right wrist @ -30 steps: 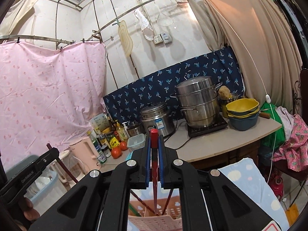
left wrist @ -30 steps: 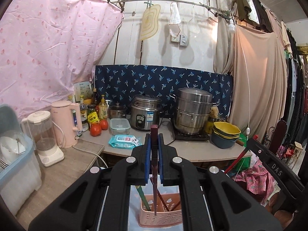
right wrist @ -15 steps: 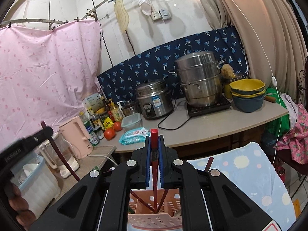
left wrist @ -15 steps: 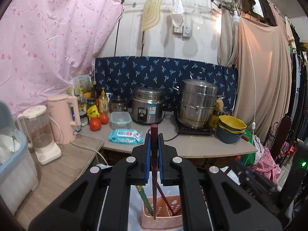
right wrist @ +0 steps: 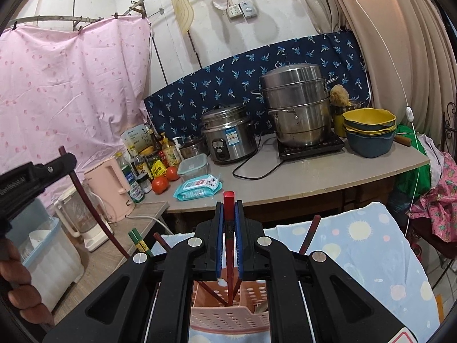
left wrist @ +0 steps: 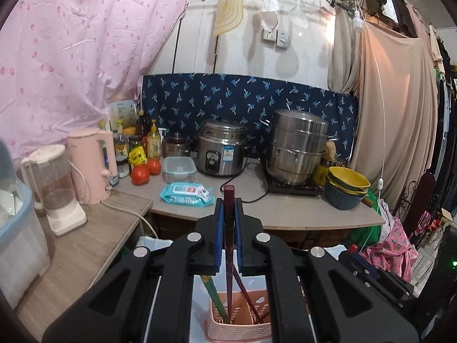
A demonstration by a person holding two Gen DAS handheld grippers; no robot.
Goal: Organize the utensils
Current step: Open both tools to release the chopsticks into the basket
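Observation:
My left gripper [left wrist: 228,204] is shut on a dark maroon chopstick [left wrist: 228,193] that stands upright, its lower end down in a pink perforated basket [left wrist: 238,325]. A green chopstick [left wrist: 212,290] and other dark ones lean in that basket. My right gripper [right wrist: 229,208] is shut on a red chopstick [right wrist: 229,198], whose tip reaches into the same pink basket [right wrist: 228,315]. In the right wrist view the left gripper [right wrist: 64,161] shows at the left with its maroon chopstick [right wrist: 85,200]. Green chopsticks [right wrist: 140,240] and a dark chopstick [right wrist: 310,234] stick up beside my fingers.
The basket stands on a blue patterned cloth [right wrist: 357,245]. Behind it a counter [left wrist: 285,208] carries a rice cooker [left wrist: 221,151], a steel steamer pot [left wrist: 297,145], stacked bowls [left wrist: 347,183], tomatoes, bottles and a wipes pack [left wrist: 185,193]. A pink kettle [left wrist: 91,165] and blender stand at left.
Both grippers have come down toward the pink basket with their chopsticks. The counter and pots now sit higher in both views. Both grips are unchanged.

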